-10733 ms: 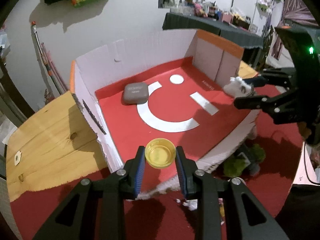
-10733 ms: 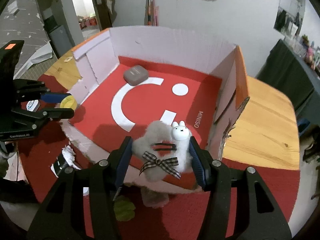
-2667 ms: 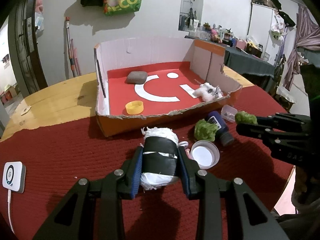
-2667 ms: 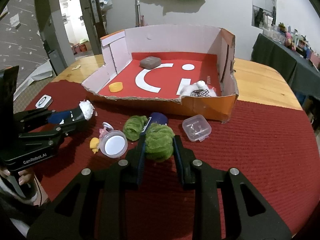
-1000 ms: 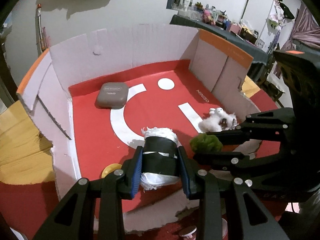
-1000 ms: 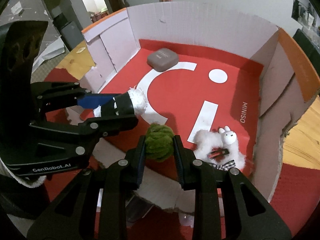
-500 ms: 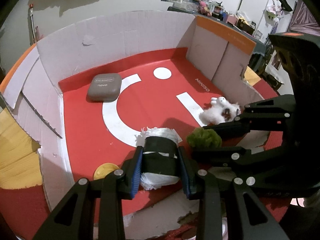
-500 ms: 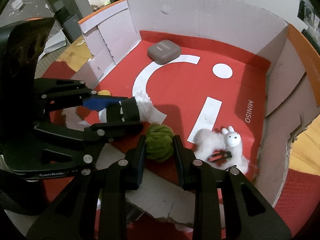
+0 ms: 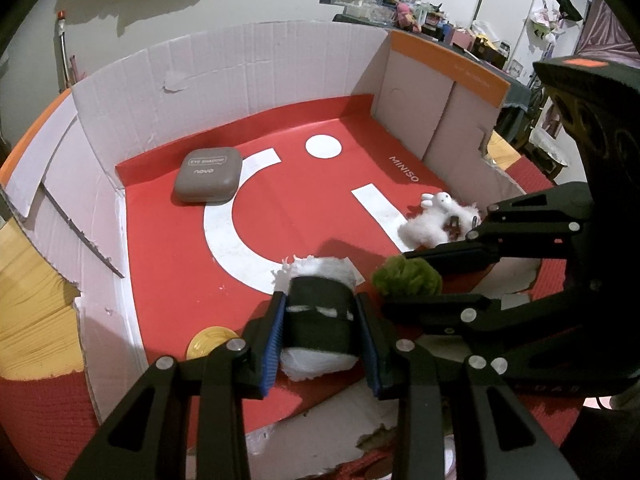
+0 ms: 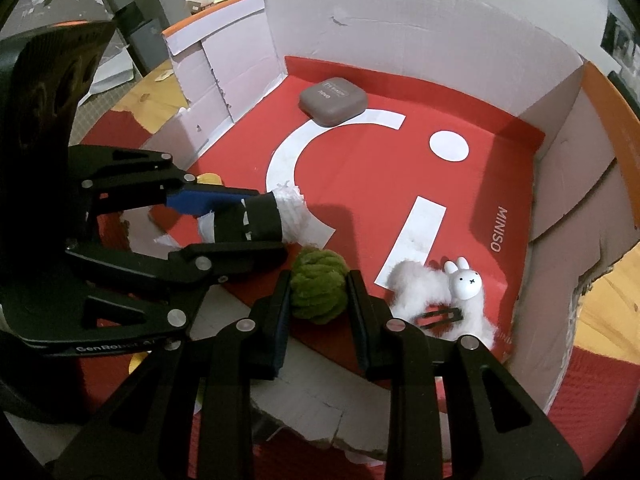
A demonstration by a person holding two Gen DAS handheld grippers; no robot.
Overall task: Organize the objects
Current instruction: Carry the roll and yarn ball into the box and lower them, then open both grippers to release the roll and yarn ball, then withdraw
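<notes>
Over the cardboard box [image 9: 248,80]: left gripper [image 9: 320,336] fingers clamped on a black-and-white roll [image 9: 318,320]; right gripper [image 10: 318,296] fingers clamped on a green pom-pom [image 10: 318,290].

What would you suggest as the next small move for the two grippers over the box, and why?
Probably lower a little and release. The left gripper holds the black-wrapped white roll and the right gripper the green ball, both over the cardboard box's bare red floor.
</notes>
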